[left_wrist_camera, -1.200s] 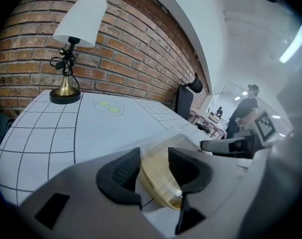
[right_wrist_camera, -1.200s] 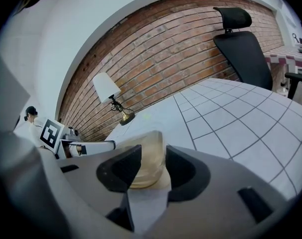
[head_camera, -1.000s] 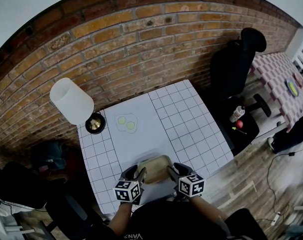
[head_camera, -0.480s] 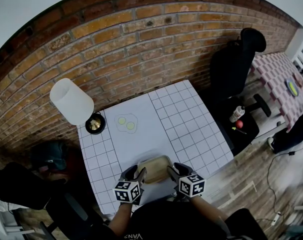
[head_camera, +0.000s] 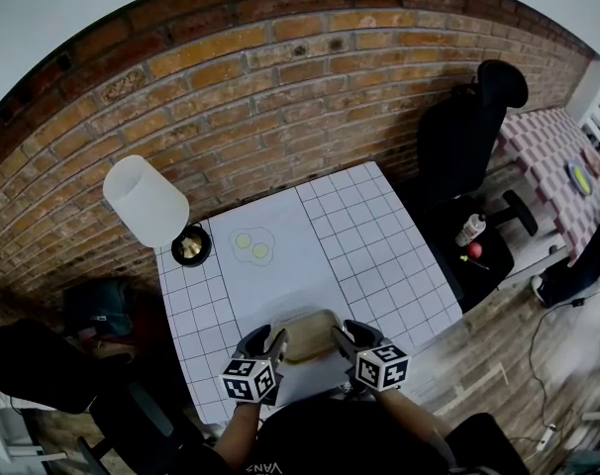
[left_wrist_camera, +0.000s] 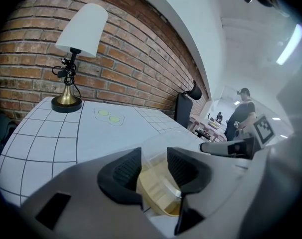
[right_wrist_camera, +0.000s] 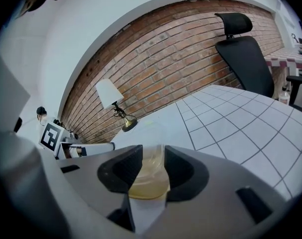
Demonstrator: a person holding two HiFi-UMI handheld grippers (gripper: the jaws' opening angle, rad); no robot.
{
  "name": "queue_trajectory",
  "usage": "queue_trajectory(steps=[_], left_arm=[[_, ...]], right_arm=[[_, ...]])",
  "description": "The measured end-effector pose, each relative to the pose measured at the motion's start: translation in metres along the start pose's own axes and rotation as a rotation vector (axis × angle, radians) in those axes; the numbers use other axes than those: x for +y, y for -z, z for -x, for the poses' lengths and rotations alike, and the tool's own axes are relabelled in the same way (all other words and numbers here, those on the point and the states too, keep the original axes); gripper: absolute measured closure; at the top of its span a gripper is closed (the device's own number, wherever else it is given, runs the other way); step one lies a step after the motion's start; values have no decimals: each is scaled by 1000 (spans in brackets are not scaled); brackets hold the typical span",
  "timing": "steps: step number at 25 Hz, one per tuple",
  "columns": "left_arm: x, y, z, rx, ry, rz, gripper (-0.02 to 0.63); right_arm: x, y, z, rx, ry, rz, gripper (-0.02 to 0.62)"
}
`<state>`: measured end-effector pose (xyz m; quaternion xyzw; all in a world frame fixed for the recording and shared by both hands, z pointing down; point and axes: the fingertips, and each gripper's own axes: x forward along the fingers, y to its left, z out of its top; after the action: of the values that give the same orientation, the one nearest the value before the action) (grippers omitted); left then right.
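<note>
The clear plastic container [head_camera: 308,331] sits over the near edge of the tabletop [head_camera: 371,234], about midway along that edge, and we see both grippers on it from opposite ends. It is a shallow, see-through tub with something pale tan inside.

We find the left gripper [head_camera: 271,343] at the container's left end. In the left gripper view its jaws stand only narrowly apart, closed on the container [left_wrist_camera: 158,195]: the thin clear wall rises between the two dark pads, and the tan-filled body bulges out just beyond them, towards the lower right of the left gripper [left_wrist_camera: 153,164].

The right gripper [head_camera: 344,340] is at the right end. In the right gripper view its jaws are likewise drawn close and clamped on the container [right_wrist_camera: 148,182], whose wall stands upright in the slot of the right gripper [right_wrist_camera: 152,166] with the tan mass just beyond the pads.

We cannot tell whether the container rests on the tabletop or hangs just above it.

Towards the far left corner stands a lamp [head_camera: 148,200] with a white shade and a brass foot. Just beside it, nearer the middle of the far edge, lie two yellow-green discs [head_camera: 251,244]. A black office chair [head_camera: 467,119] stands past the right edge, against the brick wall [head_camera: 280,87].
</note>
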<state>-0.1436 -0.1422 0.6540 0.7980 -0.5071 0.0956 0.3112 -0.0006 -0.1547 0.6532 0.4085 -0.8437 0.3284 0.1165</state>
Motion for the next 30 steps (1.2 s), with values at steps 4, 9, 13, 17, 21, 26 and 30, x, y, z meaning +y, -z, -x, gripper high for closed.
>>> queue_trajectory(steps=[4, 9, 13, 17, 21, 26, 30], left_arm=[[-1, -16, 6, -50, -2, 1, 446], [-3, -32, 13, -95, 0, -2, 451], [-5, -40, 20, -126, 2, 6, 454], [-7, -54, 29, -169, 5, 6, 456], [-11, -74, 38, -223, 11, -3, 457], [-17, -96, 48, -289, 20, -17, 463], [-21, -107, 57, -322, 22, -17, 465]], right_arm=[[6, -15, 2, -39, -19, 7, 466], [13, -31, 6, -77, -46, 2, 476], [20, -40, 9, -97, -67, 3, 483], [28, -54, 13, -127, -87, 10, 487], [37, -72, 17, -168, -108, 18, 489], [45, -90, 24, -208, -135, 11, 494], [55, -103, 31, -242, -153, 20, 499]])
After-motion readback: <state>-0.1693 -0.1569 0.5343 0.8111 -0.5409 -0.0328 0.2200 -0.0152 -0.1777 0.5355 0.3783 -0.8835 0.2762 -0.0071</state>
